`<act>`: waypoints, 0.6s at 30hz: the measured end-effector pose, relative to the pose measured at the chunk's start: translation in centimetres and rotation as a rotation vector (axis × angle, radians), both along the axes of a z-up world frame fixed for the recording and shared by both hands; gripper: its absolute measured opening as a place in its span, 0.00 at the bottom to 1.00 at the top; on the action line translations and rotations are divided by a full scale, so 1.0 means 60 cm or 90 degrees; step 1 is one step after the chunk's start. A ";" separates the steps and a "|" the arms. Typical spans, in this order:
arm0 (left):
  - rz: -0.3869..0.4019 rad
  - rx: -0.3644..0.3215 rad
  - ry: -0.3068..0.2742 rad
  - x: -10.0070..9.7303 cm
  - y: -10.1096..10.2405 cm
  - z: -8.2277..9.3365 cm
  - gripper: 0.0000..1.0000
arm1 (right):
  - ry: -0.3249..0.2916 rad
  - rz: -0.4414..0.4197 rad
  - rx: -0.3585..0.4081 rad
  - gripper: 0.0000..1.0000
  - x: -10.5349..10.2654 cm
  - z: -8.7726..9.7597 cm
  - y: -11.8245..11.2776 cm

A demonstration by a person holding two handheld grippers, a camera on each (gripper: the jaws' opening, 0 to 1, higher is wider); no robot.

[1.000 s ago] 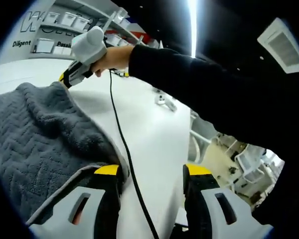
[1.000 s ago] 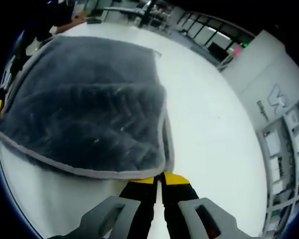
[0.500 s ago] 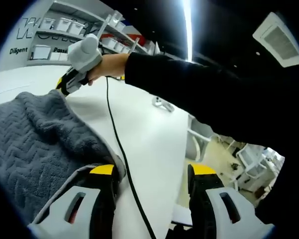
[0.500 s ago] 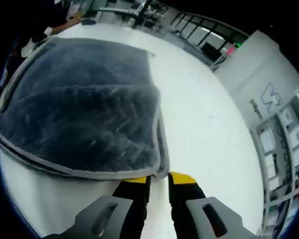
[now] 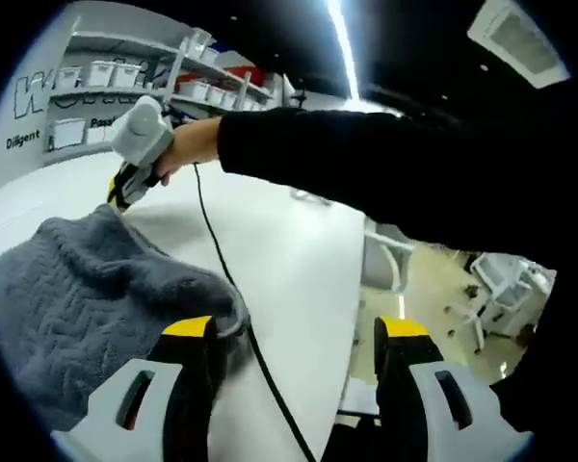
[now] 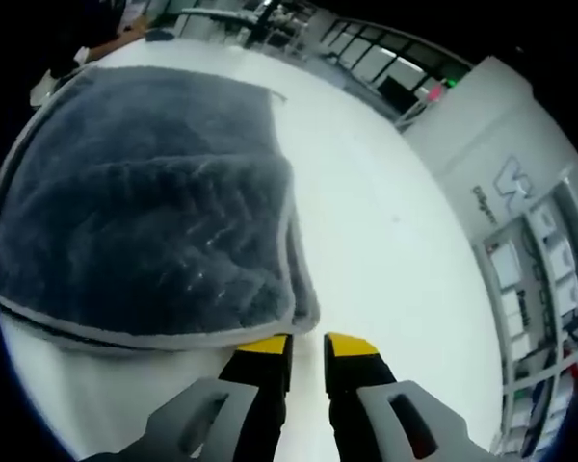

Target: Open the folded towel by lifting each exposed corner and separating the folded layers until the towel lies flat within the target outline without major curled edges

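- Towel [image 5: 87, 298], grey with a zigzag weave, bunched on the white table [image 5: 289, 260] at the left of the left gripper view, one rounded fold just beside the left jaw.
- Left gripper [image 5: 297, 332] low in that view, yellow-tipped jaws wide apart, gripping nothing; left jaw touching or nearly touching the towel's edge, hard to tell which.
- Black cable [image 5: 226, 279] running from the hand down across the table between the jaws.
- Right gripper [image 5: 123, 188] at the upper left of that view, held in a hand [image 5: 191, 144] with a black sleeve [image 5: 385, 183], tip down at the far edge of the towel.
- Shelves [image 5: 125, 77] with white bins behind, against the wall.
- Towel [image 6: 135, 212] in the right gripper view spread over the left half, a folded layer on top, pale hem curving along the near edge.
- Right gripper [image 6: 306, 345] at the bottom there, jaws slightly apart with a narrow gap, holding nothing; left jaw tip just at the towel's near corner.
- Bare table [image 6: 385, 250] to the right of the towel.
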State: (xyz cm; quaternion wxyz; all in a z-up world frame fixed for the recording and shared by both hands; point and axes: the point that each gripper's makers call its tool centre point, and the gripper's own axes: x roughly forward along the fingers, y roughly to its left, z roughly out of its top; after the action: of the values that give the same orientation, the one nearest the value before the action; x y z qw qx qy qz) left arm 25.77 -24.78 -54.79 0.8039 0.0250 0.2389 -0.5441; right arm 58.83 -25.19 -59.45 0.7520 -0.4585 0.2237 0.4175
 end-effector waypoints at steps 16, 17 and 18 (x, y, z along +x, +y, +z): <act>0.054 0.002 -0.026 0.036 0.054 0.011 0.66 | -0.043 -0.054 -0.004 0.47 -0.014 0.039 -0.036; 0.059 0.003 -0.024 0.038 0.059 0.010 0.66 | -0.047 -0.059 -0.001 0.48 -0.016 0.045 -0.039; 0.061 0.002 -0.023 0.039 0.062 0.011 0.66 | -0.053 -0.070 0.004 0.50 -0.019 0.054 -0.044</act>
State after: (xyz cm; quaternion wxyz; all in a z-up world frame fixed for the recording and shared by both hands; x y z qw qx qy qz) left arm 28.13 -21.05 -54.13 0.8331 0.0247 0.2262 -0.5042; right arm 57.71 -27.84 -56.19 0.7839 -0.4602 0.2156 0.3566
